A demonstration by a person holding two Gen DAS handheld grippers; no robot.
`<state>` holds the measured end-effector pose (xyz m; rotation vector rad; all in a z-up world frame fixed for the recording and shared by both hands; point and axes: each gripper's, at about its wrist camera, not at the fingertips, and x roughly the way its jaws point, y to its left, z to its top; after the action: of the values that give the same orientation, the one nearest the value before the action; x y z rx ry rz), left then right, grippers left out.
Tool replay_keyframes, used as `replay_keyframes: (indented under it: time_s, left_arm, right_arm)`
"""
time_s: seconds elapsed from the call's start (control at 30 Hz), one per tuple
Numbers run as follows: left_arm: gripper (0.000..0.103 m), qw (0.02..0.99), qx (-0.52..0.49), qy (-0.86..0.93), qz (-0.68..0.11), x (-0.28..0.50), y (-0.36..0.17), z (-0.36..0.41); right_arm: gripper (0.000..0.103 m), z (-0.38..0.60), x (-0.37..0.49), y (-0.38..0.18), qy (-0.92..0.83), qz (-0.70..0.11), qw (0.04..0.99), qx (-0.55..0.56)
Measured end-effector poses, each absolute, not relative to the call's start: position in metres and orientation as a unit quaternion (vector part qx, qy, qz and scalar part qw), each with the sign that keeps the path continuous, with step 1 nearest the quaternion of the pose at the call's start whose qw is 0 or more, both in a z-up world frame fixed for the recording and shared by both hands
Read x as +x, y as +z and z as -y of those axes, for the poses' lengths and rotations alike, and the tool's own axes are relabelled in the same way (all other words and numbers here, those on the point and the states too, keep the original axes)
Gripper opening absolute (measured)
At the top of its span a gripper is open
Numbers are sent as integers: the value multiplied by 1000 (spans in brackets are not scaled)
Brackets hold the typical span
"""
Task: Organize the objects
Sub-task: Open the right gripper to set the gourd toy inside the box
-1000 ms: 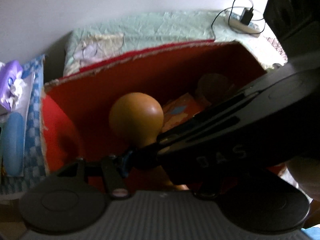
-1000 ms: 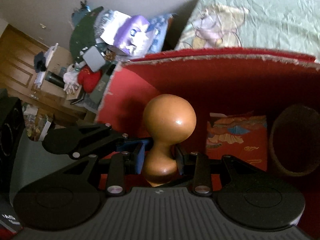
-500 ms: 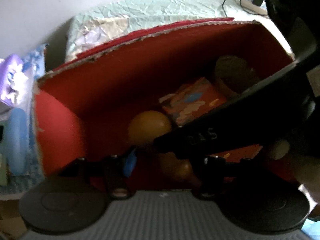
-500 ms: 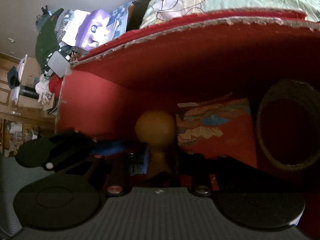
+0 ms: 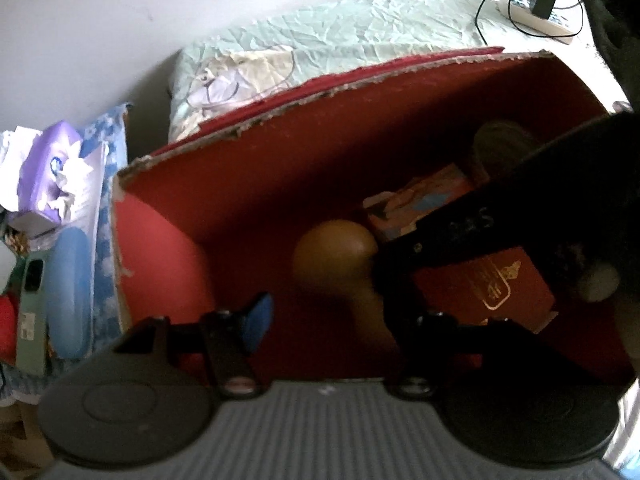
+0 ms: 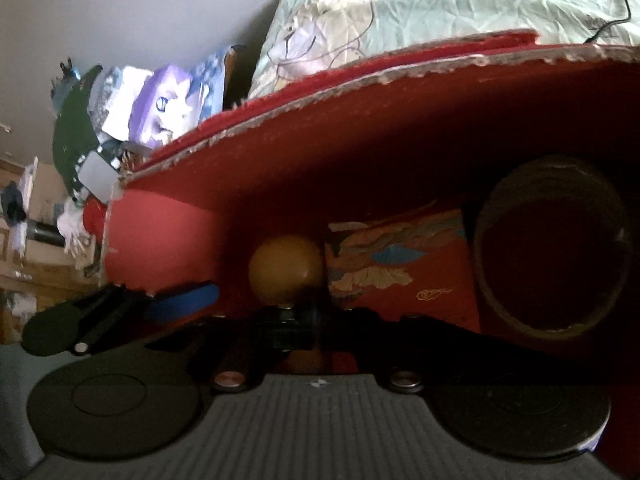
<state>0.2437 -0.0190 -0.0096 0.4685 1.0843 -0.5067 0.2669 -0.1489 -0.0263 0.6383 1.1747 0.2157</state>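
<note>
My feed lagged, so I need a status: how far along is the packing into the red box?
Already done: a patterned packet and a round dark container lie inside the red box. In hand: the right gripper is shut on the wooden knob, low in the box beside the packet. The left gripper is open, holding nothing. Left: release the knob and withdraw.

- box (image 6: 400, 152): red inside, frayed pale rim
- wooden knob (image 6: 285, 274): orange-brown
- packet (image 6: 396, 264): red with cream and blue leaf shapes
- flat packet (image 5: 488, 284): red, gold print
- bedsheet (image 5: 360, 36): pale green
- tissue pack (image 5: 48, 168): purple
</note>
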Motion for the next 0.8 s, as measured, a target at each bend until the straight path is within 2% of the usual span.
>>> replay_keyframes:
  time_s: [0.57, 0.63, 0.7, 0.8]
  left_arm:
    - [67, 800, 217, -229, -511, 251, -16, 21]
    - [67, 802, 219, -227, -507, 251, -16, 21]
    - [67, 804, 224, -224, -503, 249, -16, 22]
    - [66, 805, 224, -222, -502, 249, -16, 22]
  right_arm:
    - [1, 137, 258, -21, 101, -514, 812, 257]
    - [5, 138, 256, -20, 97, -509, 816, 258]
    - [14, 138, 254, -19, 86, -499, 823, 257]
    - [14, 139, 253, -19, 82, -495, 826, 259]
